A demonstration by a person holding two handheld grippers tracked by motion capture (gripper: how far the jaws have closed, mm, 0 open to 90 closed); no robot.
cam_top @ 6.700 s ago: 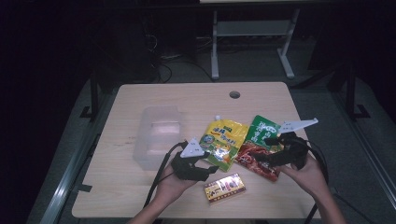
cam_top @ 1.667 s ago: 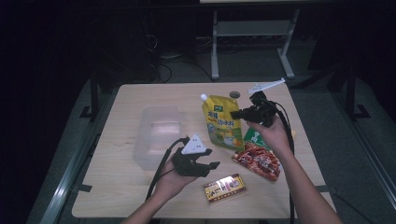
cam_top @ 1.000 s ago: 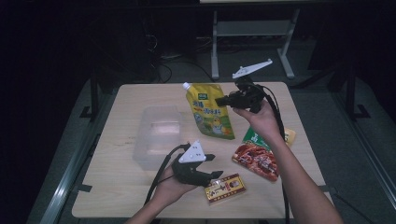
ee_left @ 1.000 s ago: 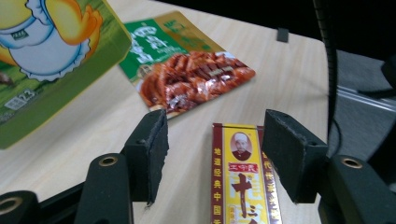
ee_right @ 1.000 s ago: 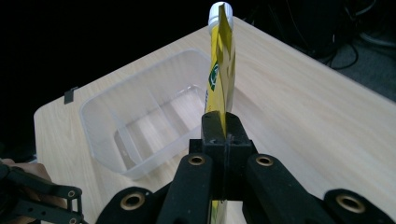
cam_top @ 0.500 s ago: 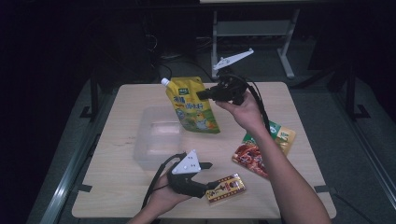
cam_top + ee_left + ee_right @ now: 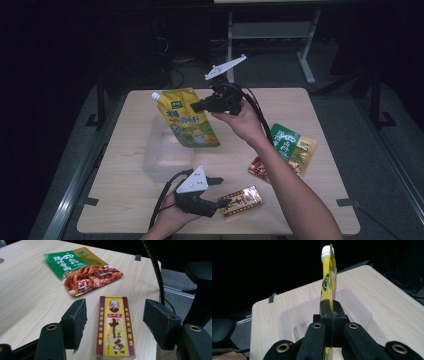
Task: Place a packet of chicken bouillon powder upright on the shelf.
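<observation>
Yellow spouted pouch (image 7: 189,120): held in the air above the clear plastic tub (image 7: 162,160), hanging edge-on, right gripper (image 7: 196,106) clamped tight on its edge. Advice: lower it squarely over the tub's middle before letting go, so it clears the rim.
Small red-and-yellow box (image 7: 115,327): on the table near the tub's front corner, lying between the left gripper's (image 7: 116,320) spread pads, untouched; the jaws have just been opening. Advice: centre them on its long sides.

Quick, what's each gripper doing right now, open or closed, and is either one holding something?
Left gripper: open, its jaws have just been opening, small yellow box lies between the fingers, untouched.
Right gripper: shut on the yellow pouch, over the clear tub.
</observation>
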